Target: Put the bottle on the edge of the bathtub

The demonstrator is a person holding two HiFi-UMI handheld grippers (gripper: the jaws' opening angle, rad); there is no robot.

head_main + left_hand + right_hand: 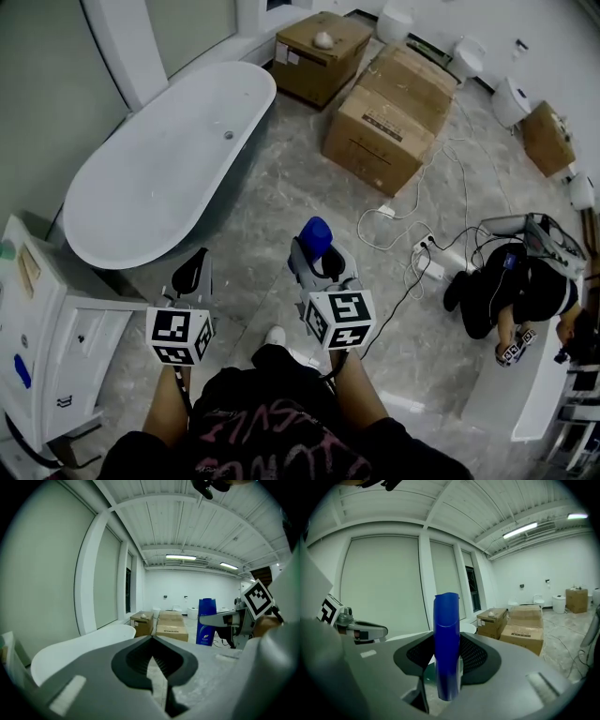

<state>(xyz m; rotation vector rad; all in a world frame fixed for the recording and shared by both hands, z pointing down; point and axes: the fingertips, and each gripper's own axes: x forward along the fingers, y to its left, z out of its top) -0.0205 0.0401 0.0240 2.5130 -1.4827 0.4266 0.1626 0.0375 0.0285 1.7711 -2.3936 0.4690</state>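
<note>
A blue bottle [316, 236] stands upright in my right gripper [320, 262], whose jaws are shut on it. In the right gripper view the bottle [446, 644] rises between the dark pads. The left gripper view shows the same bottle [206, 622] off to the right. My left gripper [193, 273] is held beside it, shut with nothing between its jaws [154, 667]. The white bathtub [103, 246] lies ahead to the left, its near rim just beyond the left gripper.
Cardboard boxes [389, 117] stand ahead on the marble floor. White cables and a power strip [427, 258] trail to the right. A person in black [511, 291] crouches at the right. A white cabinet [47, 328] stands at my left.
</note>
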